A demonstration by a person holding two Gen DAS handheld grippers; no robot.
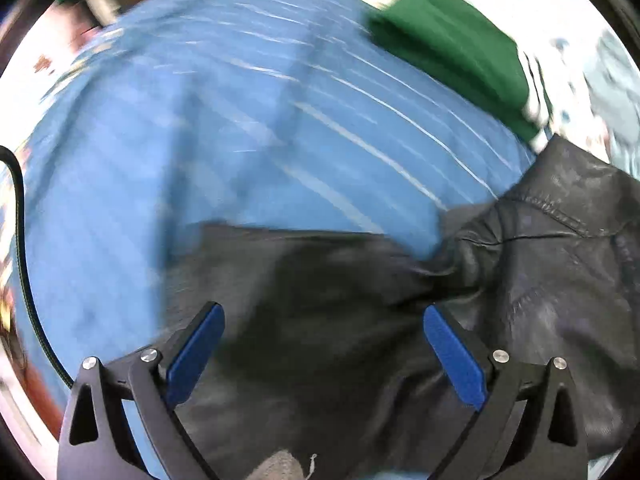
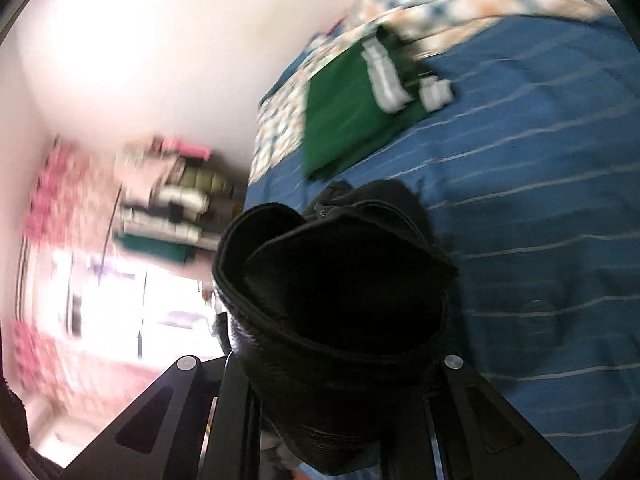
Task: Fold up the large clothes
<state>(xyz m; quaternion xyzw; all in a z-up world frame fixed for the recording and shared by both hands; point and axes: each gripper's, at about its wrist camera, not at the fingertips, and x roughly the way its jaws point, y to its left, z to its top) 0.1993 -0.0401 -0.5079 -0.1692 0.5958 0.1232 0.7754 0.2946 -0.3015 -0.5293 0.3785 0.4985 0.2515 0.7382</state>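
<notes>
Black leather jacket (image 1: 520, 264) lies crumpled on a blue striped bedsheet (image 1: 200, 120), filling the lower part of the left view. Left tool (image 1: 324, 320) hovers over it with blue pads spread wide, gripping nothing. Right tool (image 2: 340, 364) is clamped on a bunched fold of the jacket (image 2: 340, 280), lifted off the sheet (image 2: 540, 200). Folded green garment (image 2: 344, 116) rests farther back on the bed.
</notes>
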